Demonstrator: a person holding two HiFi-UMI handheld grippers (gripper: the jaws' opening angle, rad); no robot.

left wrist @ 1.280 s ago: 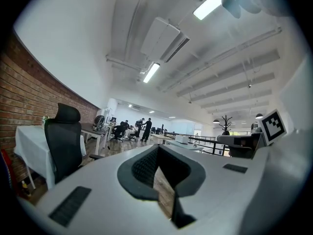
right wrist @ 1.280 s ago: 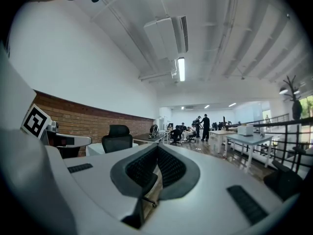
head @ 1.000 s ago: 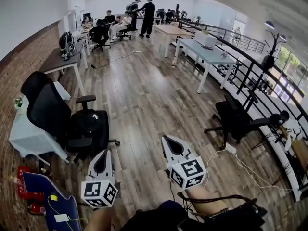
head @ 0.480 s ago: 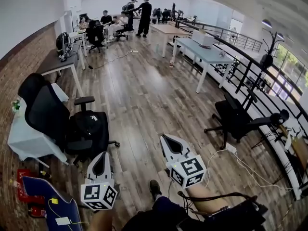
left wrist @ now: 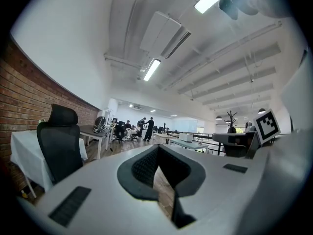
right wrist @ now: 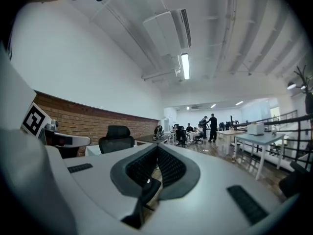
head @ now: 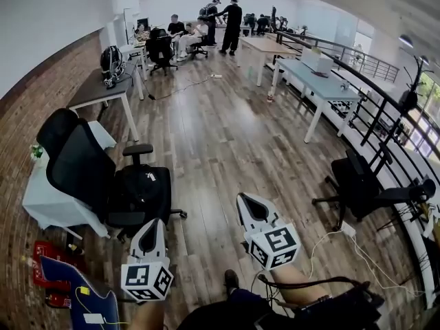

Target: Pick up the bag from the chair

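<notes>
A black bag (head: pixel 139 191) with a small white tag lies on the seat of a black office chair (head: pixel 81 167) at the left of the head view. My left gripper (head: pixel 154 223) is held level over the wooden floor, just in front of and to the right of that chair, shut and empty. My right gripper (head: pixel 245 199) is further right, also shut with nothing in it. In the left gripper view the chair's back (left wrist: pixel 60 143) stands at the left beyond the shut left gripper (left wrist: pixel 157 149). In the right gripper view the right gripper (right wrist: pixel 157 148) is shut and the chair (right wrist: pixel 116 137) is at the left.
A white-clothed table (head: pixel 45 207) stands behind the chair by the brick wall. A desk (head: pixel 100 88) is further back. Another black chair (head: pixel 361 184) and floor cables (head: pixel 323 243) are at the right, with a railing (head: pixel 375 119) beyond. People (head: pixel 230 16) stand at the far end.
The head view has moved forward and swung: the chair with the bag looks larger and sits further right. Both grippers have travelled along, still shut.
</notes>
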